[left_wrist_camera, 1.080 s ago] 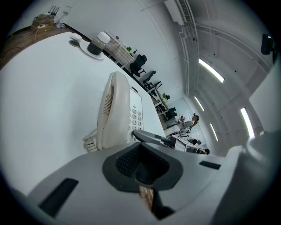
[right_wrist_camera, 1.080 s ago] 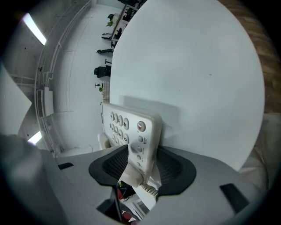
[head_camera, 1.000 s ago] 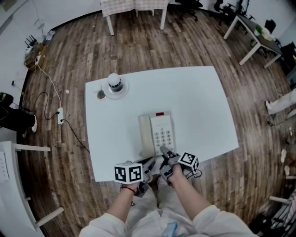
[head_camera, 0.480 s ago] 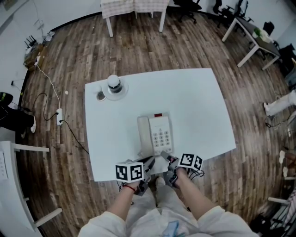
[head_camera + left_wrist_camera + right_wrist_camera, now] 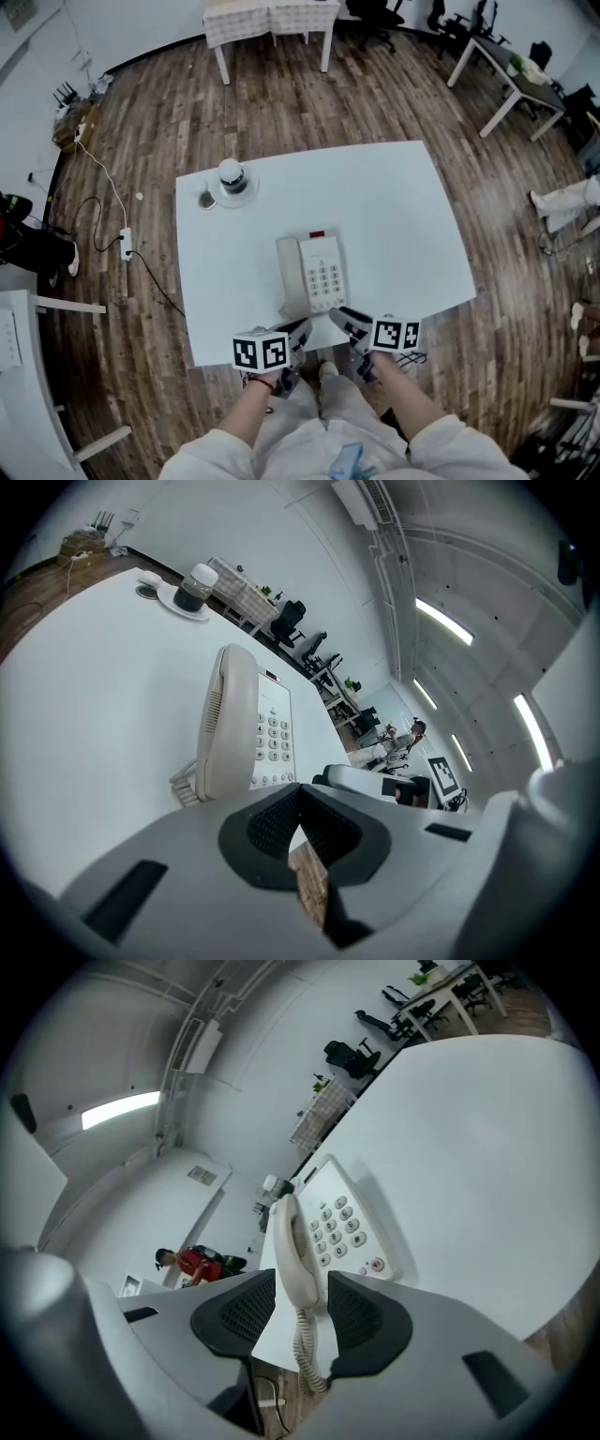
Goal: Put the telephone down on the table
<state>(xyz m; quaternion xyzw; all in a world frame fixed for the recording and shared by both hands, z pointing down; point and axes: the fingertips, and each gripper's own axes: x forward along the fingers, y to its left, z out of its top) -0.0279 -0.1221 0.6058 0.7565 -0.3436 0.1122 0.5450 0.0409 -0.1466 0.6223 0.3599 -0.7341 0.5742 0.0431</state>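
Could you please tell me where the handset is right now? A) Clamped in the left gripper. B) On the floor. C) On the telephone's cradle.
C: the handset lies in place along the telephone, which sits on the table.

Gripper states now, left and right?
Left gripper: closed, empty.
Right gripper: open, fingers just closing slightly, nothing gripped; telephone sits on table.

obstacles: telephone [image 5: 314, 274] mid-front, jar [image 5: 232, 176] far-left | free: table [image 5: 403, 225] right half
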